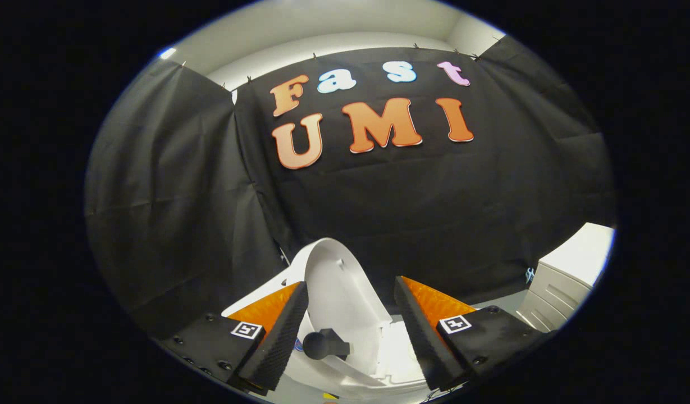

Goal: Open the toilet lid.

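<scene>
The toilet lid is seen raised, standing nearly upright with its smooth white underside turned toward the camera. Its rounded top edge is set against the black cloth behind. A small moulded nub is seen near the top of the underside, and a dark round knob low down. The lid is framed between the two fingers, untouched by either.

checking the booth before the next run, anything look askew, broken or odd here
Nothing stands out. The toilet lid stands raised and looks intact, a dark knob on it. The open gripper brackets it without touching. A white drawer cabinet stands square beyond.
</scene>
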Demonstrator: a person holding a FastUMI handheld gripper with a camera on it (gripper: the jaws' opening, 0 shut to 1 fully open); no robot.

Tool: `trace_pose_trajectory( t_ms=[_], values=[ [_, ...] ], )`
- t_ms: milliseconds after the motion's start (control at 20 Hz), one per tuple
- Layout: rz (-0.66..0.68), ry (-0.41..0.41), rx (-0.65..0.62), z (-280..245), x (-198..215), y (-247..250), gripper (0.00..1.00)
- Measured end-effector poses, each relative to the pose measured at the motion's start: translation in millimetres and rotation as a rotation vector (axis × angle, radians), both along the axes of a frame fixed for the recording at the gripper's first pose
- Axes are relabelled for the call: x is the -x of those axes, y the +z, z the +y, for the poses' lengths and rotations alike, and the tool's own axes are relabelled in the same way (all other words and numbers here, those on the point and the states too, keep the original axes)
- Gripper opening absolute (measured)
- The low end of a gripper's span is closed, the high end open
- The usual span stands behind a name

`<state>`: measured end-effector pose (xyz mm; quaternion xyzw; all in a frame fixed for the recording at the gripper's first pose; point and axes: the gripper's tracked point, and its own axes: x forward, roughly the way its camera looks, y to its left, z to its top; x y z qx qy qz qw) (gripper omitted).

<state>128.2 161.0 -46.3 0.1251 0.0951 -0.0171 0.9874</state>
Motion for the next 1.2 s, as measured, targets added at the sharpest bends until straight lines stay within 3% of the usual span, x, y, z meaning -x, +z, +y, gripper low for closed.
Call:
trace_pose_trajectory(
  t_ms=[300, 500, 650, 850, 1200],
  values=[
    [-0.072, -0.005, 0.044, -60, 18, 84, 0.99],
    [-0.071, -0.071, 0.161, -101, 39, 119, 0.99],
    [-0.072, -0.066, 0.198, -106, 53, 137, 0.99],
    [-0.122, -0.034, 0.120, -96, 64, 157, 0.99],
    [-0.155, -0.024, 0.106, -99, 68, 161, 0.99]
  ],
)
